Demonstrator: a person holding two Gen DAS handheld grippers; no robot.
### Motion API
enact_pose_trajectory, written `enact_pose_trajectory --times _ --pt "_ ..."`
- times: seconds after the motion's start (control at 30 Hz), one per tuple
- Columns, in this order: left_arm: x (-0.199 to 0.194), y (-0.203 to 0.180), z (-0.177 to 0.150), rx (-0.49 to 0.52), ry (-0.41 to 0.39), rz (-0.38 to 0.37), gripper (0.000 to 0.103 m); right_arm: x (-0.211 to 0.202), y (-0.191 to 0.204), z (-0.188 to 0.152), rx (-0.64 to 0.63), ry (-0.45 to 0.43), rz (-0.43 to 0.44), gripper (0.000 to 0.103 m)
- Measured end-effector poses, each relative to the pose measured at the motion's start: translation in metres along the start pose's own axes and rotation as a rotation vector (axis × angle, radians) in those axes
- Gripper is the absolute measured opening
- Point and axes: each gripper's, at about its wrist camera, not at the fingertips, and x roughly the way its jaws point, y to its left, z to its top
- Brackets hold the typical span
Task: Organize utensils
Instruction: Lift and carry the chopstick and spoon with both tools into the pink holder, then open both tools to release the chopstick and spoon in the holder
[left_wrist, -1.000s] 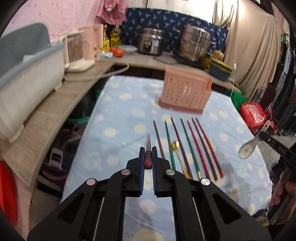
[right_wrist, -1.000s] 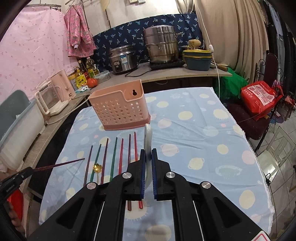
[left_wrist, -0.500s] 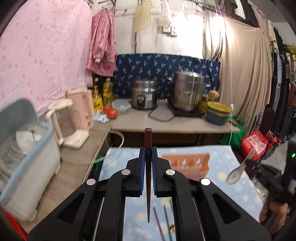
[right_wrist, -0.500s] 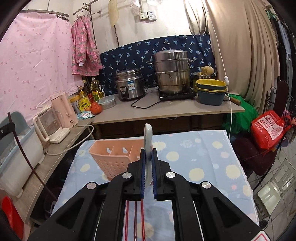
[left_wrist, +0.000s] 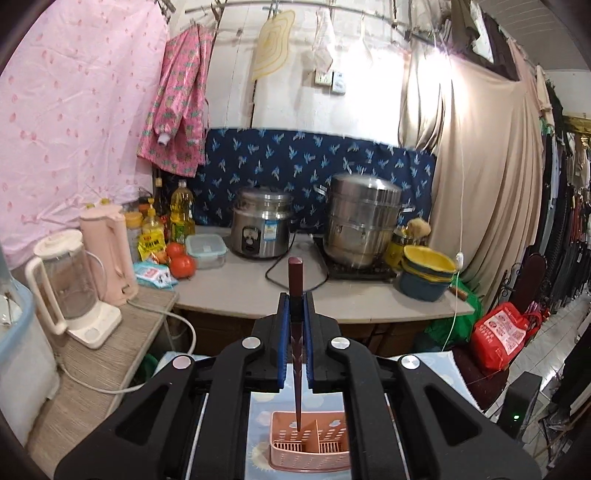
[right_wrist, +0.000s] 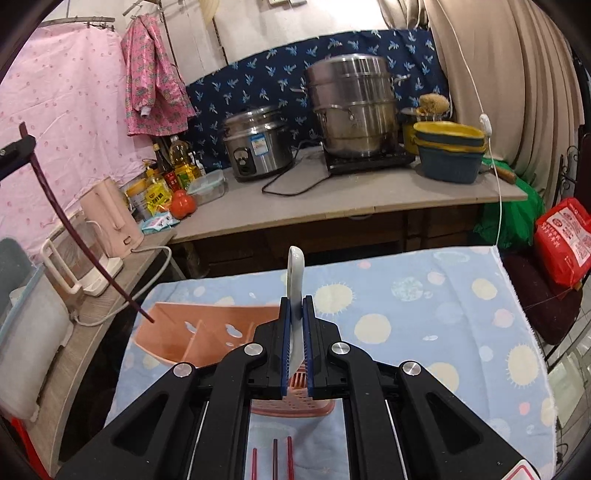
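My left tongs (left_wrist: 295, 314) clamp a dark chopstick (left_wrist: 296, 354), tip over the pink caddy (left_wrist: 310, 448) at frame bottom; right tongs (right_wrist: 295, 314) pinch the white spoon (right_wrist: 295, 291). Risk: chopstick tip snags the divider (thin, wobbly) & misses its slot.

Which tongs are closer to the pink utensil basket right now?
Hard to call. The left tongs hold a chopstick with its tip over the basket; the right tongs hold a white spoon over it too.
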Motion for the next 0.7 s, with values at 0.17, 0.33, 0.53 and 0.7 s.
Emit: enact_pose_trajectory --times 0.17,0.33,0.53,0.7 --pt "0.033 0.007 -0.037 -0.009 0.081 0.004 0.010 0.015 -0.004 -0.012 -0.001 0.017 -0.005 0.014" --pt "0.021 0.014 -0.060 -0.003 0.075 0.061 0.055 -0.004 -0.005 -0.023 -0.010 -0.032 -0.033 0.034" --pt "-0.021 0.032 -0.092 -0.025 0.115 0.095 0.059 -0.048 -0.006 -0.051 -0.025 -0.037 -0.036 0.035" --pt "-0.058 0.049 -0.148 -0.064 0.214 0.120 0.061 -0.084 -0.015 -0.096 0.003 0.021 -0.034 0.035"
